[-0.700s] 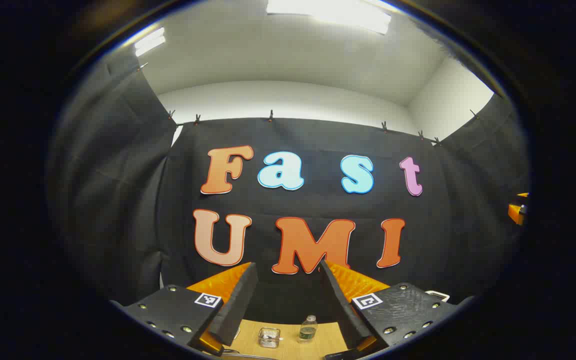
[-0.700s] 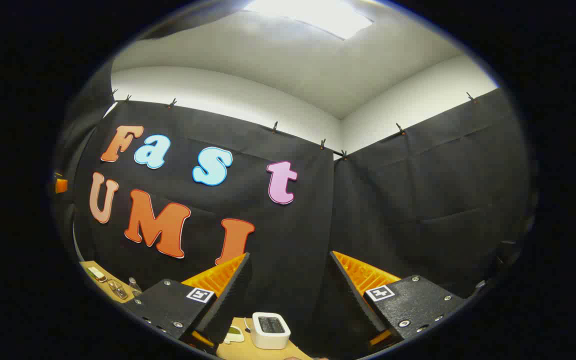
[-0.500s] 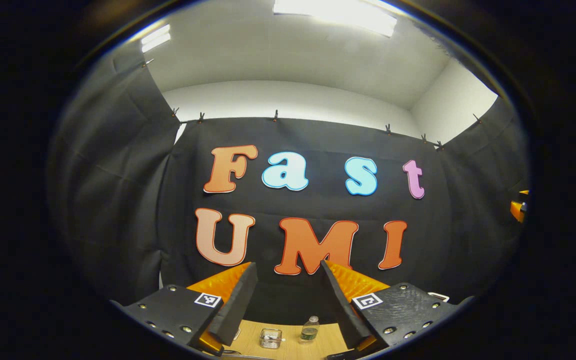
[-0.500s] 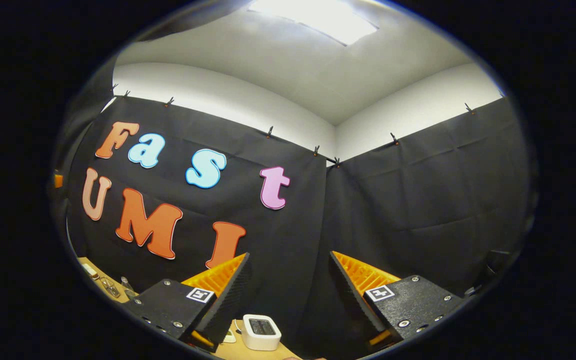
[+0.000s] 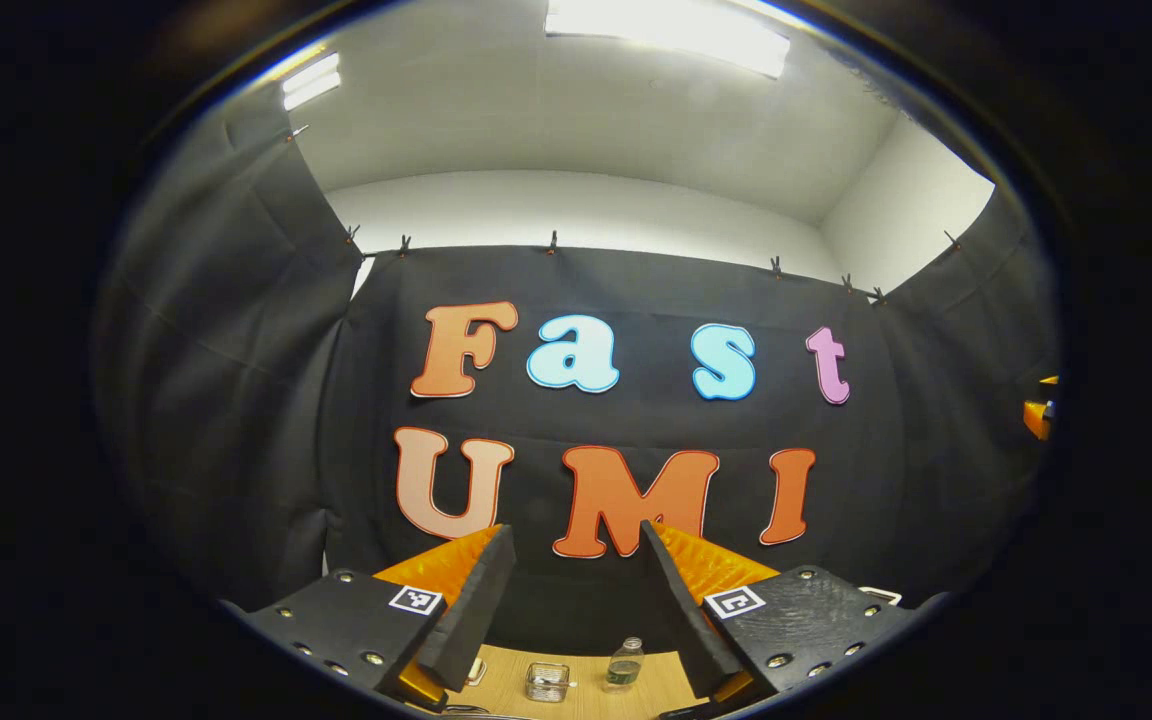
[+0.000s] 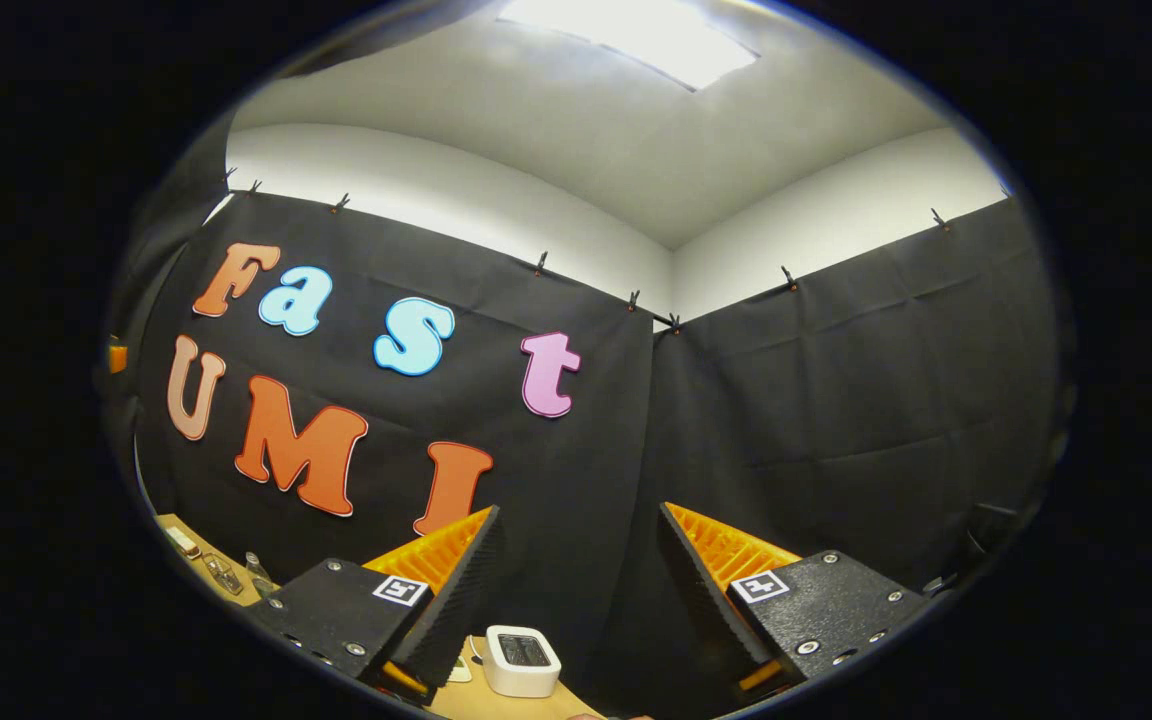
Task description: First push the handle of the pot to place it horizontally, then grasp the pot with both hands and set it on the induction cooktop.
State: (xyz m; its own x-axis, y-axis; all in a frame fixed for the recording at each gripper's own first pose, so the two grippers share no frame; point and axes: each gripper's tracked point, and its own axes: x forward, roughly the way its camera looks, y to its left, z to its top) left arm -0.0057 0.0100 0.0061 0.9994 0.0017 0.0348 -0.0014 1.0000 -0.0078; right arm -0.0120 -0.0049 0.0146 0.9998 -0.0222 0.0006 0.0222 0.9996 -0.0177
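Note:
My left gripper [image 5: 576,528] is held high and open, nothing between its fingers, facing the black cloth wall. Below its fingers lies a strip of wooden table [image 5: 584,692]. My right gripper [image 6: 578,510] is also open and holds nothing, aimed at the corner of the booth. The left gripper view catches a small piece of the right gripper [image 5: 1039,415] at its far right edge. At the far left edge of the right gripper view is a bit of the left gripper [image 6: 116,358].
A small glass jar [image 5: 546,682] and a little clear bottle [image 5: 622,665] stand on the table by the wall. A white box-shaped device [image 6: 521,660] sits on the table [image 6: 536,708] between my right fingers. Further left are a small bottle [image 6: 256,568] and other small items.
Both views drifted a little: the left one tipped slightly upward and the right one swung slightly to the right. Both grippers stayed open.

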